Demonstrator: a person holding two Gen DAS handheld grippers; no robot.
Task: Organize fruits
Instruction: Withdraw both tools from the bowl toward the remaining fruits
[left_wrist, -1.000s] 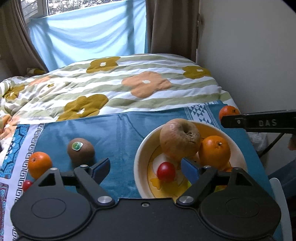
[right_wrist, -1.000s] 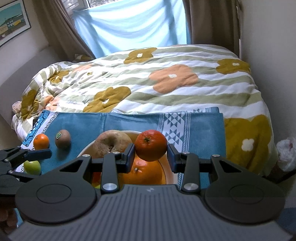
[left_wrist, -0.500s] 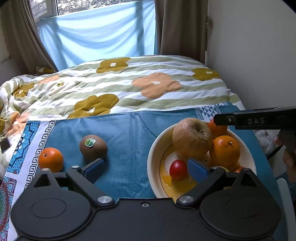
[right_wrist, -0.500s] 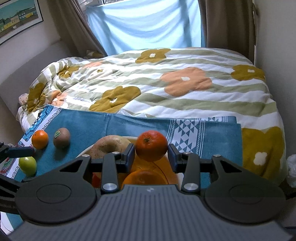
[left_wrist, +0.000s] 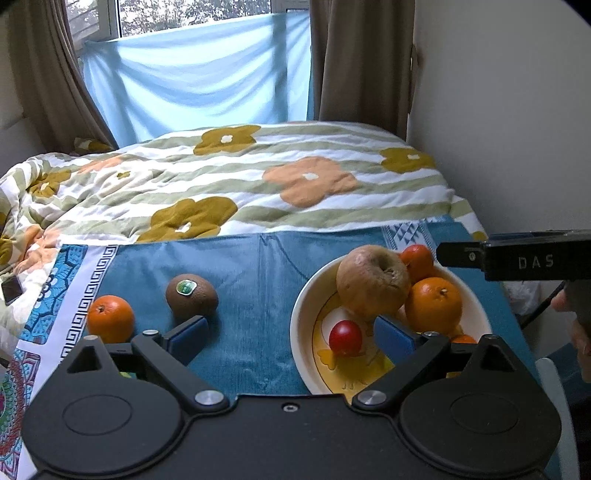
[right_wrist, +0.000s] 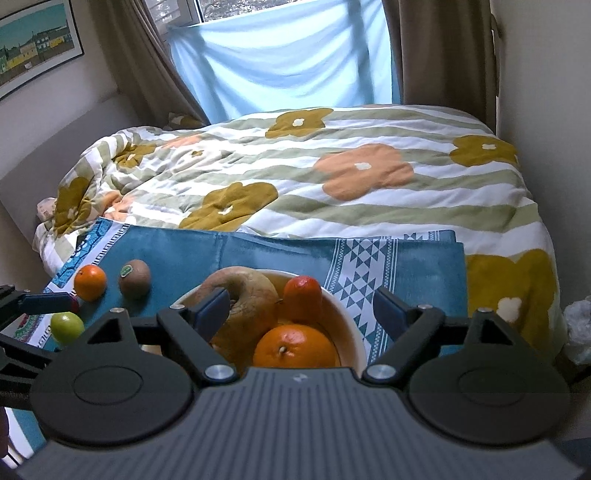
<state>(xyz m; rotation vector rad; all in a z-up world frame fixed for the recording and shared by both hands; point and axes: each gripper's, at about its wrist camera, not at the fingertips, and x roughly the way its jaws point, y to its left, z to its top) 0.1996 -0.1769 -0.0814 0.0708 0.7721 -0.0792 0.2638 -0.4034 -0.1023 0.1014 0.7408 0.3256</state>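
The bowl (right_wrist: 351, 325) near the blue cloth's (left_wrist: 258, 280) right edge has a brown apple (right_wrist: 243, 295), two oranges and a reddish tangerine (right_wrist: 303, 297). The right gripper (right_wrist: 301, 314) has just popped its jaws wide, nothing clamped. The left gripper (left_wrist: 288, 334) gapes wide too, empty. A kiwi (left_wrist: 191, 296) and an orange (left_wrist: 110, 318) sit toward the left edge.

You had one white bowl (left_wrist: 301, 328) with a yellow inside. In it you could count three round orange tangerines (left_wrist: 433, 305), one wrinkled brown apple (left_wrist: 371, 282) and one small red cherry tomato (left_wrist: 345, 337). Out on the cloth lay one more orange tangerine (left_wrist: 110, 318), one fuzzy brown kiwi (left_wrist: 191, 295) and one small green fruit (right_wrist: 66, 327).
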